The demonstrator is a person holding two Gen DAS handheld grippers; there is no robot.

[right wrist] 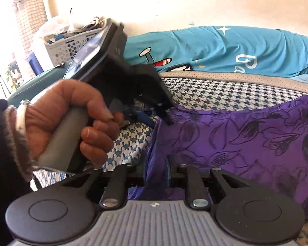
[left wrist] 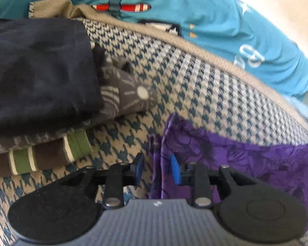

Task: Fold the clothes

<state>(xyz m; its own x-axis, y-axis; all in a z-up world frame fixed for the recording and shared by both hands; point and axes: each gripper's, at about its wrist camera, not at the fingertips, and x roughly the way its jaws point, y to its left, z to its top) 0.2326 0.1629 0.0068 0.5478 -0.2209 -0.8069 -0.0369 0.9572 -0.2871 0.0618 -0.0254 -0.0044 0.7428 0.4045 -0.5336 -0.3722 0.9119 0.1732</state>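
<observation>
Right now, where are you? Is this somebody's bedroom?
Probably a bedroom at home. The clothes lie on a houndstooth bedspread, a teal pillow with a cartoon plane lies along the wall behind, and a laundry basket sits nearby. A stack of folded clothes waits beside the purple garment.

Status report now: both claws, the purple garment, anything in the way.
Left claw and right claw both shut on purple garment's edge. Garment lies on houndstooth bedcover. Folded clothes stack sits close on the left.
</observation>
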